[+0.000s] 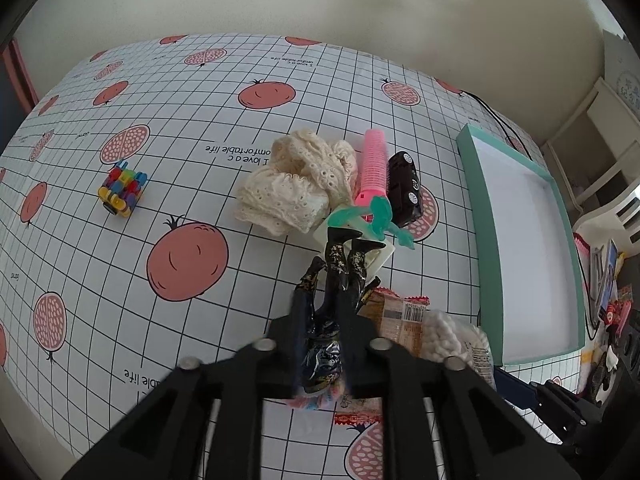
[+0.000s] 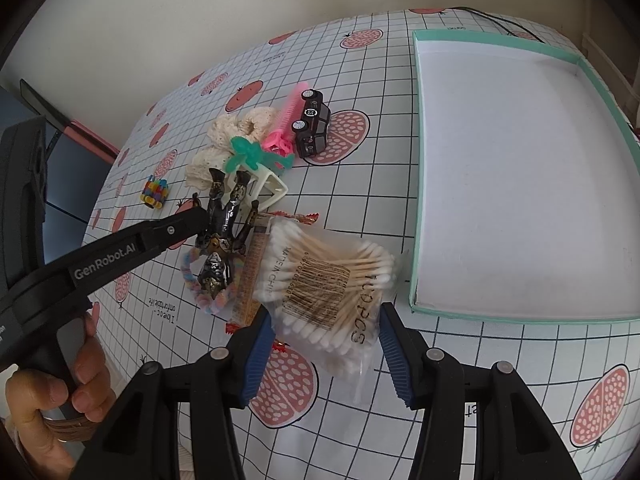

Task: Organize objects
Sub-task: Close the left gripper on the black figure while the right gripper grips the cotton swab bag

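The right tool [image 2: 326,344] holds a clear bag of cotton swabs [image 2: 328,292], blue pads pressed on either side of the bag, which hangs just above the counter [image 2: 500,360]. The bag looks light and crinkly, its film slippery; the packed sticks give it a stiff core, so a grip across the middle seems soundest, not on the loose film at its near end. Just ahead and to the right of this tool lies the empty teal-rimmed box [image 2: 416,168], probably where the bag belongs.

The left tool [image 1: 320,320], jaws narrow, has a dark glossy figurine [image 1: 340,276] between its fingers; whether the pads press it I cannot tell. The figurine appears rigid, smooth and thin-limbed, likely fragile, best taken at the torso. Beyond it lie a teal plastic piece [image 1: 372,216], a cream lace cloth [image 1: 296,184], a pink roller [image 1: 374,164] and a black toy car [image 1: 406,184]; a multicoloured block toy [image 1: 122,192] sits well off to the left.
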`<state>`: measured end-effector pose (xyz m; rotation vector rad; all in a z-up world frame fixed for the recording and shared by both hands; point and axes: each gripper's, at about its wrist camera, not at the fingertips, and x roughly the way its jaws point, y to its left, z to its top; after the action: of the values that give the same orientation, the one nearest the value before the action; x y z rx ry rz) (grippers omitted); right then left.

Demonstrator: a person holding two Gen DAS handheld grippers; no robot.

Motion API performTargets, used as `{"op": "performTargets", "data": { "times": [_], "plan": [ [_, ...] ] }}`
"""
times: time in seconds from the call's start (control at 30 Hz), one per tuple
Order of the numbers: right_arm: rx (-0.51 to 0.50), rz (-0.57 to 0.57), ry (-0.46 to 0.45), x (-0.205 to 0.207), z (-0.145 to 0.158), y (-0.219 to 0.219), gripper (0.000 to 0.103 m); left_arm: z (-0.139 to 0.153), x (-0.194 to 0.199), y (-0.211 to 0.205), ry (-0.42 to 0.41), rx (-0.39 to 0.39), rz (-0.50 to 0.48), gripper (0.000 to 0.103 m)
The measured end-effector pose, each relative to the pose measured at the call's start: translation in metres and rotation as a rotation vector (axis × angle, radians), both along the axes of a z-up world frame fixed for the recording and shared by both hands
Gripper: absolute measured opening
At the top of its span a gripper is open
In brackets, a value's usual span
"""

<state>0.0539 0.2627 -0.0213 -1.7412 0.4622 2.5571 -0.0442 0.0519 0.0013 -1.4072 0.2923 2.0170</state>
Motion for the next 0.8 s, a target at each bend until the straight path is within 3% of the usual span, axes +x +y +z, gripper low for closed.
{"op": "performTargets", "data": {
  "times": [0.07,0.23,0.47,0.7,0.8],
  "plan": [
    [-0.001,0.000,-0.002,0.000,-0.001,0.000,0.055,0.000,-0.001,0.000,0.011,-0.005,0.014,0.038],
    [-0.004,0.003,-0.011,-0.002,-0.004,-0.001,0.055,-0.006,-0.001,0.005,0.009,-0.016,-0.002,0.038],
    [-0.006,0.002,-0.022,-0.005,-0.008,0.000,0.055,-0.016,0.008,0.024,0.073,-0.085,-0.066,0.038],
    [-0.006,-0.003,-0.012,-0.003,-0.005,0.001,0.055,-0.014,0.008,0.023,0.078,-0.081,-0.082,0.021],
    [-0.008,-0.010,0.010,-0.001,0.001,0.004,0.054,-0.007,0.008,0.019,0.090,-0.069,-0.069,0.020]
  ]
}}
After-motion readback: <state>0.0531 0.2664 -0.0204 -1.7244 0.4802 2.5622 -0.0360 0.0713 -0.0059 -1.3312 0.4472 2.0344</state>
